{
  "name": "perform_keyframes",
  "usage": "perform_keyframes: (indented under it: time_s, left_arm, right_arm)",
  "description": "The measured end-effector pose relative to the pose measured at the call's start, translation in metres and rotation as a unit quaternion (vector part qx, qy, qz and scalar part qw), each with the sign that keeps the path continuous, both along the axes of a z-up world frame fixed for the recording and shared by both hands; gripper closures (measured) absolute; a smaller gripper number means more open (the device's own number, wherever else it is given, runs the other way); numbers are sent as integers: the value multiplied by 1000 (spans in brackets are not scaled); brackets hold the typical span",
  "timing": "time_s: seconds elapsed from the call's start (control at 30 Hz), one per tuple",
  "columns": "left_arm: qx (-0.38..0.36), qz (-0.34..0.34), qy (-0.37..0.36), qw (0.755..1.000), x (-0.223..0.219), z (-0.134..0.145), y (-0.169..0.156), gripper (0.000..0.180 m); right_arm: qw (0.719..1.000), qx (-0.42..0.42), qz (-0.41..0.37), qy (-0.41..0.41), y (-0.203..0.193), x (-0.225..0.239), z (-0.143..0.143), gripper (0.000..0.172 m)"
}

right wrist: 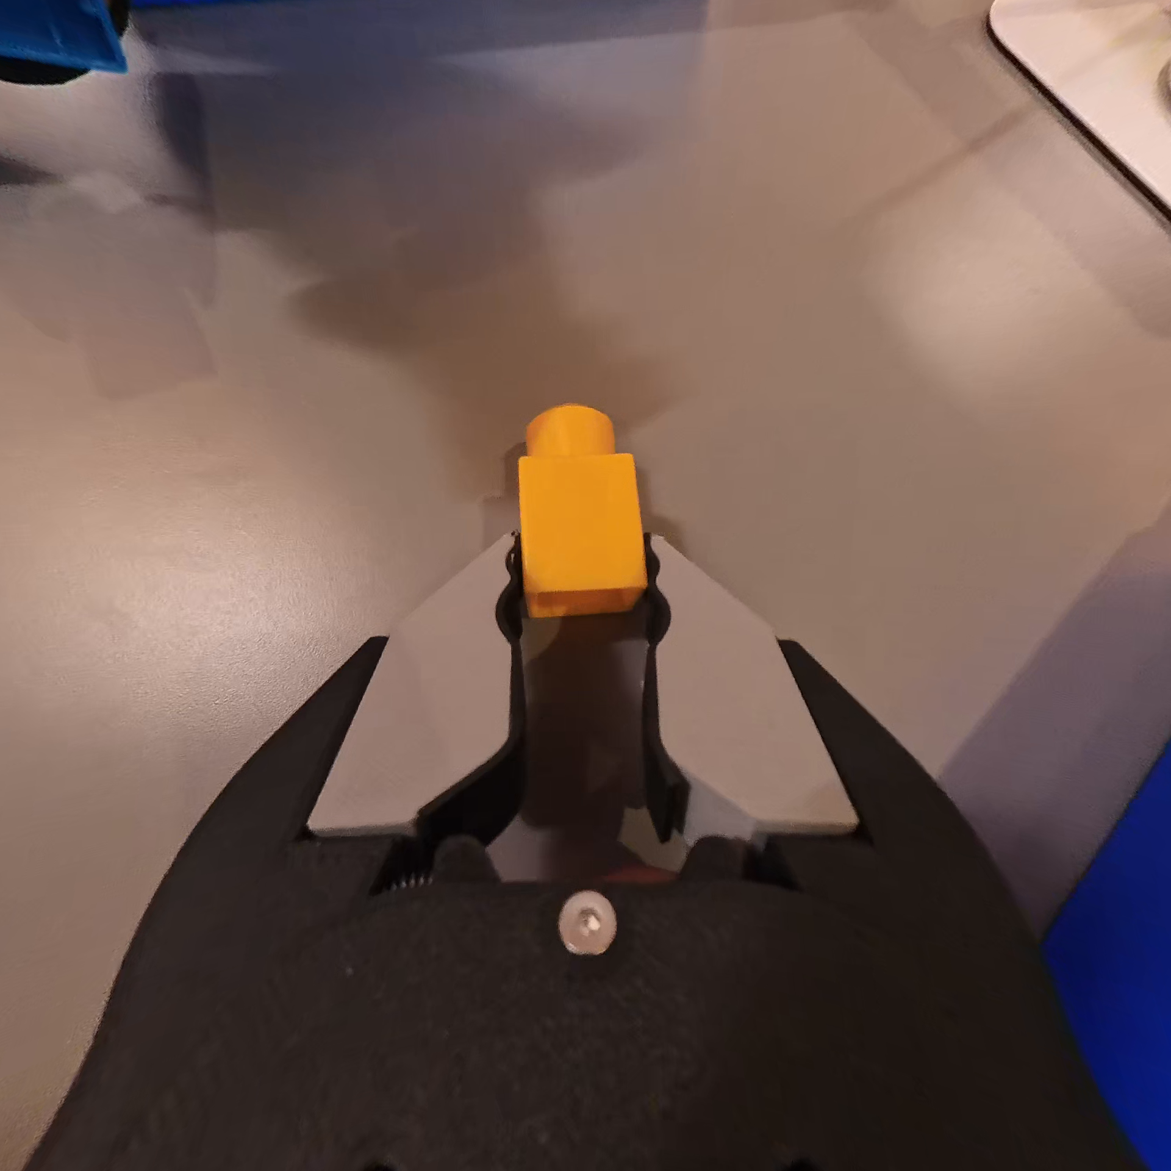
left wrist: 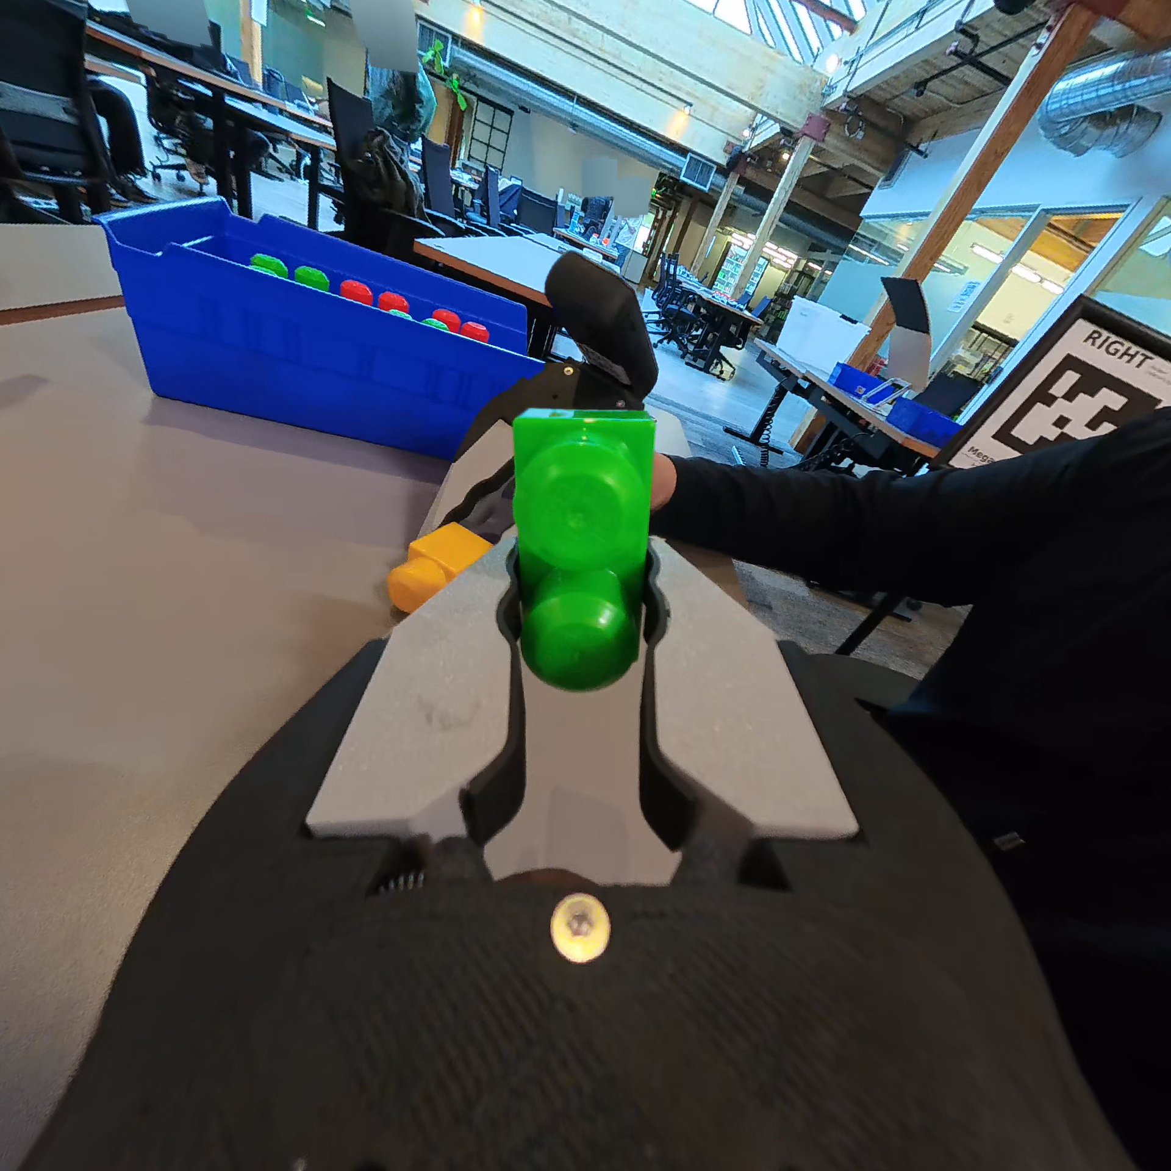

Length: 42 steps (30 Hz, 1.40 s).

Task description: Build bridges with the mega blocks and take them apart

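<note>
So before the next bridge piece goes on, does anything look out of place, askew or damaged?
Nothing stands out. The left gripper clamps a green block, the right gripper an orange block; both look intact.

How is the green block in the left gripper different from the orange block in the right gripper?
The green block has two studs; the orange block has one. Green's studs face the left wrist camera; orange's stud points away from the right wrist camera. Both are plastic blocks gripped at the sides between fingertips: left gripper, right gripper.
</note>
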<state>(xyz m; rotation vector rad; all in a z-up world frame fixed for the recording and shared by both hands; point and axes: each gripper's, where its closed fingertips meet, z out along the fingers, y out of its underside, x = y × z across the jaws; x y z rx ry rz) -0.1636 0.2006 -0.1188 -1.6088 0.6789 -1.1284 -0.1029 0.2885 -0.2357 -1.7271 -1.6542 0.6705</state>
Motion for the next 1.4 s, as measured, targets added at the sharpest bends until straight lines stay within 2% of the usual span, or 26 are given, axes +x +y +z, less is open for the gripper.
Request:
perform_keyframes:
  time_s: [0.13, 0.3, 0.5, 0.7, 0.9, 1.0, 1.1, 1.2, 1.33, 1.4]
  left_arm:
    - [1, -15, 21, 1000, 5, -5, -5, 146]
    - [-13, -44, 54, 997, 17, -19, -11, 146]
    - [-23, -56, 68, 996, 26, -27, -12, 146]
    - [-19, -67, 82, 994, 32, -30, -16, 146]
    - [-26, -79, 121, 989, 39, -43, -20, 146]
    - [-26, -80, 115, 990, 40, -41, -20, 147]
    - [-26, -81, 139, 987, 42, -48, -21, 147]
    - [-22, -80, 162, 983, 44, -54, -21, 146]
    - [-4, -74, 197, 978, 47, -61, -20, 146]
    - [-4, -67, 206, 976, 47, -63, -18, 146]
  right_arm:
    - [999, -29, 20, 34, -13, 2, 16, 139]
    - [988, -71, 68, 119, -43, 2, 72, 139]
    - [978, -95, 145, 117, -83, -4, 105, 139]
    - [981, -63, 173, 60, -94, -17, 95, 139]
    - [979, -54, 190, 60, -96, -23, 90, 139]
    - [975, -78, 189, 89, -97, -24, 92, 139]
    - [973, -81, 200, 85, -98, -22, 87, 139]
    - [974, -43, 212, 68, -99, -22, 84, 139]
    - [968, 58, 241, 32, -101, -21, 86, 139]
    - [972, 26, 233, 11, -100, -23, 85, 139]
